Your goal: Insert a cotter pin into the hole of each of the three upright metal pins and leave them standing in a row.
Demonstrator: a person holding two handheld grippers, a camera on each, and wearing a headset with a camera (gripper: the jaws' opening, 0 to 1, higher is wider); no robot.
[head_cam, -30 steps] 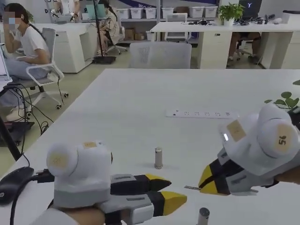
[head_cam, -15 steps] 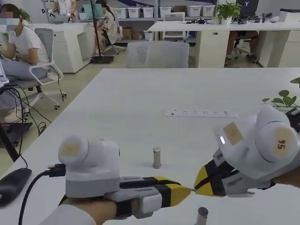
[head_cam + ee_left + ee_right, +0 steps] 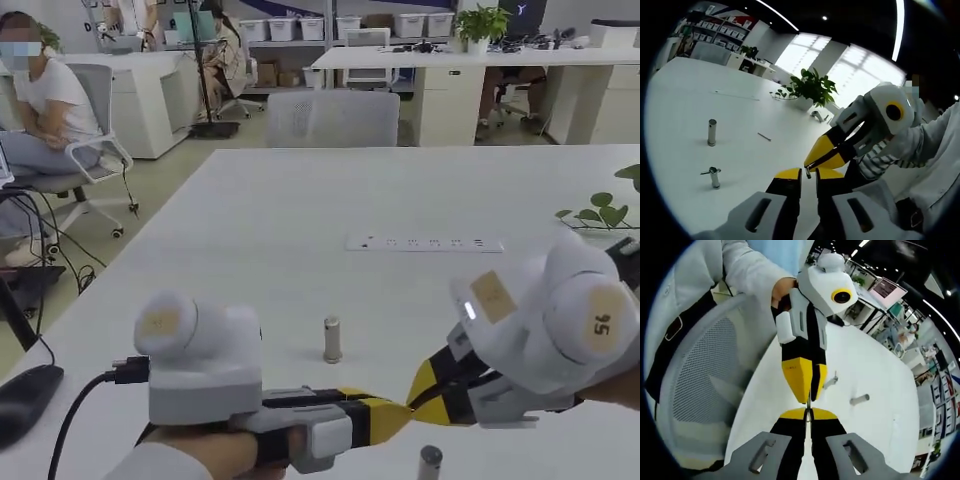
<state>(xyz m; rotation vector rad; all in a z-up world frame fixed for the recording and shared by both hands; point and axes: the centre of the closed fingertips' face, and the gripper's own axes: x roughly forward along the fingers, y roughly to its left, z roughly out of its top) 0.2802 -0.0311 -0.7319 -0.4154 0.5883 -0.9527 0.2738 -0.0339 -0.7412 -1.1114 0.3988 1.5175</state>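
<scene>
Left gripper now meets right gripper lower centre, jaws narrowly parted around its pinched cotter pin.

upright metal pin: bare silvery metal, smooth, kinda dull
cotter pin: thin grey metal, too tiny to judge the finish
left gripper: white satin plastic shell, yellow and black plastic tips
right gripper: same plastics, smooth
table: white, smooth, mostly matt
chair back: grey mesh in a smooth plastic frame
sleeve: white cloth
</scene>
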